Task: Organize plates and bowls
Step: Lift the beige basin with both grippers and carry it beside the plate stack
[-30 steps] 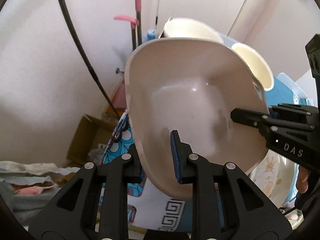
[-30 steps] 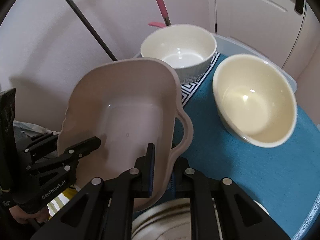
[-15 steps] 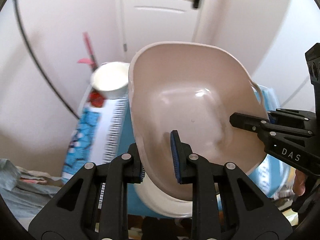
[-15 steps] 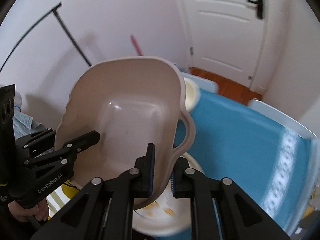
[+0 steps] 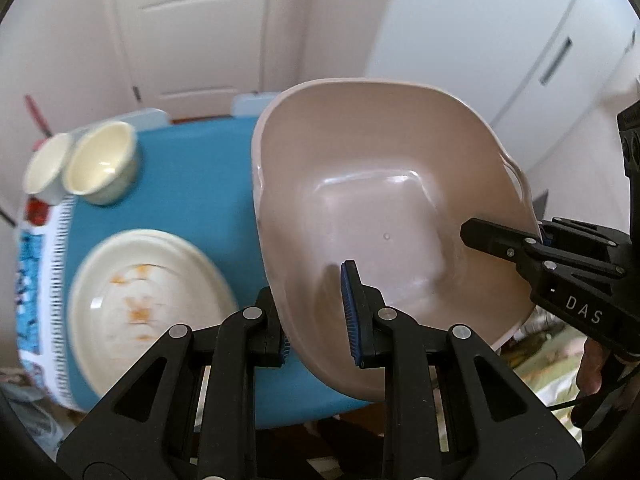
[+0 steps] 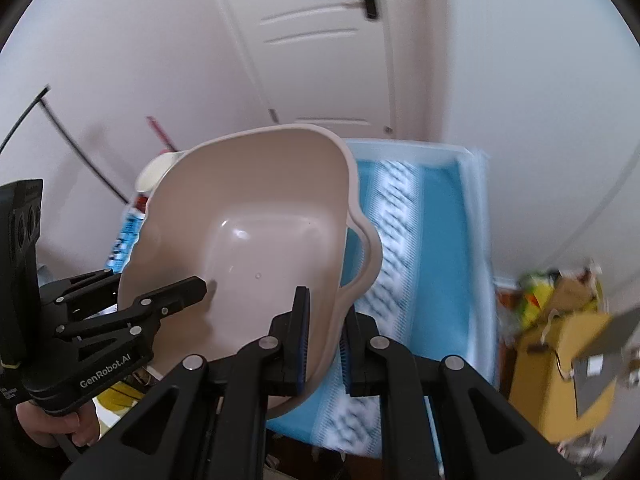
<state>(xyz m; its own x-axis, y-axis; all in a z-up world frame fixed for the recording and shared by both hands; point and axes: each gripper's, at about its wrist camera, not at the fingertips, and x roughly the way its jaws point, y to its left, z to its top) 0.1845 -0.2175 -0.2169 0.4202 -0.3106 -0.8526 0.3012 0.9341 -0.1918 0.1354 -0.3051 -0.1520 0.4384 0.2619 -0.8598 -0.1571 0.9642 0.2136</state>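
A pink-beige plastic basin (image 5: 380,208) with a side handle hangs tilted above the blue-clothed table (image 5: 192,192); nothing lies in it. My left gripper (image 5: 314,320) is shut on its near rim, one pad inside and one outside. My right gripper (image 6: 324,340) is shut on the rim beside the handle, with the basin (image 6: 256,240) in front of it. A stack of cream plates (image 5: 148,300) with orange stains lies on the table at the left. Two cream bowls (image 5: 100,168) stand side by side at the far left.
A white door (image 6: 320,40) and bare walls stand behind the table. A cardboard box (image 6: 560,360) with clutter sits on the floor to the right of the table's edge. A patterned cloth border (image 5: 32,280) hangs over the table's left side.
Both grippers have carried the basin sideways and a little up over the table without loosening. The bowls and plates have slid to the left of view, and the table's right end now shows.
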